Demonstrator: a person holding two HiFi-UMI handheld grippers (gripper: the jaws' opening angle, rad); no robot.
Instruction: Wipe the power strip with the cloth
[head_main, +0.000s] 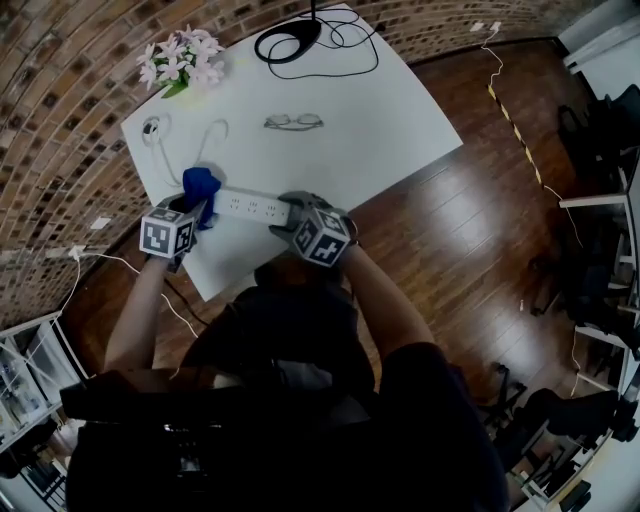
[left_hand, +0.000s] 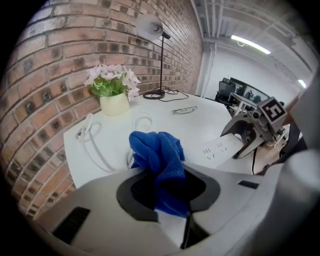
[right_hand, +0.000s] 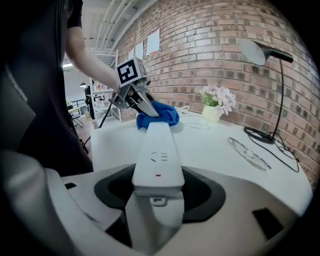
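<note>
White surface (head_main: 385, 135) against a brick wall. Power strip (head_main: 250, 206) lies flat near the surface's front edge, running between the two grippers.

Right gripper (head_main: 290, 218): jaws clamped on the near end of the power strip. The right gripper view shows the strip's end seated between the jaws and the strip's length running straight away from the camera, sockets facing up.

Left gripper (head_main: 195, 212): jaws clenched on a blue cloth (head_main: 200, 185). The cloth is bunched and sticks up and out from between the jaws in the left gripper view. The bunched cloth sits on the far end of the power strip from the right gripper, covering that end. Left gripper tilts down onto it.

Both grippers are low over the surface, facing each other along the strip, with their marker cubes toward the person.

Other items on the surface, all apart from the strip:
- pot of pink flowers (head_main: 182, 60) at the back corner by the wall
- coiled white cable (head_main: 160, 130) just in front of the flowers
- glasses (head_main: 293, 122) mid-surface
- desk lamp (head_main: 290, 40) with black cord at the far end

Dark wood floor (head_main: 470, 230) around the surface.
</note>
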